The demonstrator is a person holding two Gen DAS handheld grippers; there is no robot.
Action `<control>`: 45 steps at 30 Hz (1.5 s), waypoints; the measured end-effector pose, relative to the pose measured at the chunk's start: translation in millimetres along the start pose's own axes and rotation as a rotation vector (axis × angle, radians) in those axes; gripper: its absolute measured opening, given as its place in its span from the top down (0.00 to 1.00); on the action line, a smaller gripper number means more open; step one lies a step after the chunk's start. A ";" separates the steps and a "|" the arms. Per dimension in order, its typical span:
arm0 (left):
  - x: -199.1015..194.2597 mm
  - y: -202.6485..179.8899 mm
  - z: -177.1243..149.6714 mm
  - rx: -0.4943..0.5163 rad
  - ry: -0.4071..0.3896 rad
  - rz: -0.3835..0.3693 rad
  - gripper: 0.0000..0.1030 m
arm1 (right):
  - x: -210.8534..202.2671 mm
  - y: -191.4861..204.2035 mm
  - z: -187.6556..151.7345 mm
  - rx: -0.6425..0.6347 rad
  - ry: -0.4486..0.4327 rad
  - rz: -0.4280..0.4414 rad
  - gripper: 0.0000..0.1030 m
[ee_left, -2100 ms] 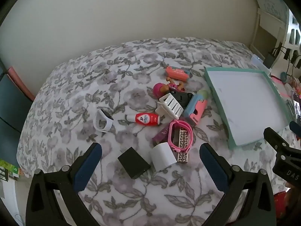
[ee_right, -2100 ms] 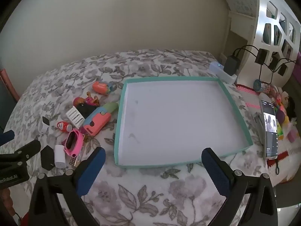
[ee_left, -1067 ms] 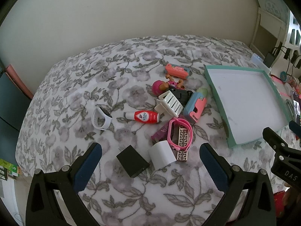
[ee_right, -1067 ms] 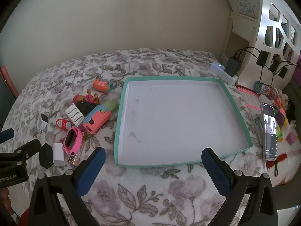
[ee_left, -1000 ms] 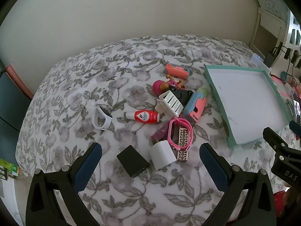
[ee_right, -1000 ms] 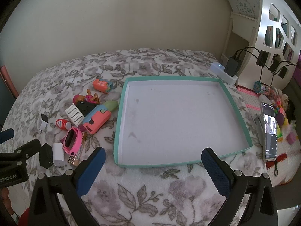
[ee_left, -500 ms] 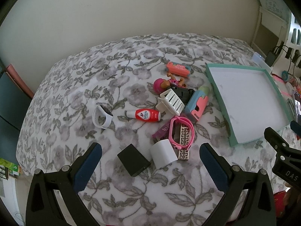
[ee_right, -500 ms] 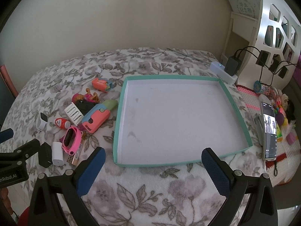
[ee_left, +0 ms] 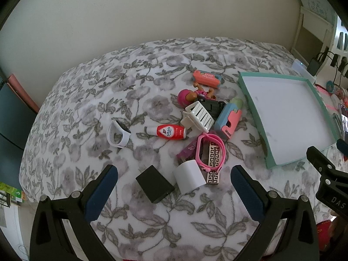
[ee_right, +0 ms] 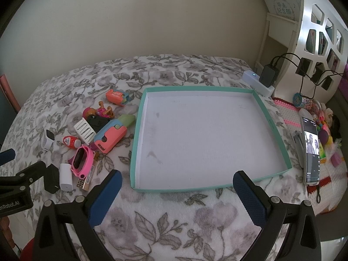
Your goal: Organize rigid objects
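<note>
item: left gripper (ee_left: 174, 184), sitting at the bottom of the left wrist view, jaws standing wide apart and gripping nothing, hovering above the flowered blanket (ee_left: 87, 113).

item: right gripper (ee_right: 177, 190), sitting at the bottom of the right wrist view, jaws likewise spread wide and carrying nothing, hanging over the near edge of the teal tray (ee_right: 267, 117).

item: teal tray, lying flat in the centre of the right wrist view, its white floor showing bare; in the left wrist view it is occupying the right of the frame.

item: clutter pile, lying on the blanket in the centre of the left wrist view, just left of the tray:
- black charger block (ee_left: 154, 183), resting lowest in the frame, between the left gripper's fingers in the picture
- white charger block (ee_left: 190, 176), touching the black one's right side
- pink watch (ee_left: 209, 152), lying across a patterned bar (ee_left: 213, 166) and a purple piece (ee_left: 187, 151)
- red tube (ee_left: 166, 131), lying on its side left of the pile's middle
- white band (ee_left: 118, 132), sitting apart at the left
- white slatted clip (ee_left: 198, 116), leaning over a black item (ee_left: 212, 106)
- blue and coral toy (ee_left: 228, 119), lying nearest the tray
- small doll (ee_left: 191, 94) and orange case (ee_left: 206, 78), lying furthest up the frame

item: phone (ee_right: 311, 152), lying at the right edge of the right wrist view, screen glowing.
</note>
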State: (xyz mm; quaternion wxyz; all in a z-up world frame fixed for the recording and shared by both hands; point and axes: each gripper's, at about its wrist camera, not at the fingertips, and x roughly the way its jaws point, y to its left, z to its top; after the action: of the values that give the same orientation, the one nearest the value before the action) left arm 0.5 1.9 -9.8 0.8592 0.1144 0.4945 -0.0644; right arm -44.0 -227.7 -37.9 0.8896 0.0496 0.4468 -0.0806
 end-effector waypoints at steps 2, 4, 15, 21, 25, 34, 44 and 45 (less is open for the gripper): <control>0.0 0.0 0.0 0.000 0.000 0.000 0.00 | 0.1 -0.1 -0.2 0.000 0.001 0.000 0.00; 0.3 0.2 -0.5 0.000 0.001 -0.001 0.00 | 0.2 -0.1 -0.5 0.002 0.004 -0.001 0.00; 1.1 -0.3 -0.5 0.000 0.003 0.000 0.00 | 0.2 0.8 0.2 0.002 0.005 -0.002 0.00; 1.0 -0.6 -0.1 0.000 0.003 0.001 0.00 | 0.5 0.9 -0.3 0.002 0.006 -0.003 0.00; 1.0 -0.6 -0.1 0.000 0.004 0.001 0.00 | 0.6 0.6 -0.8 0.002 0.007 -0.003 0.00; 1.5 7.7 -0.2 -0.046 0.004 -0.031 0.00 | -0.1 3.9 -1.2 0.003 0.002 0.012 0.00; 44.6 50.1 -8.9 -0.173 0.132 0.016 0.00 | 8.7 55.8 6.8 -0.111 0.042 0.203 0.00; 50.0 53.4 -10.6 -0.185 0.150 0.015 0.00 | 11.2 62.7 7.0 -0.125 0.053 0.214 0.00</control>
State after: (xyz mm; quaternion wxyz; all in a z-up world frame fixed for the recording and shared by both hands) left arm 28.7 56.3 -51.1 0.8272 0.0428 0.5603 -0.0033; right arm -20.1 -168.4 -41.7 0.8824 0.0434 0.4663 0.0443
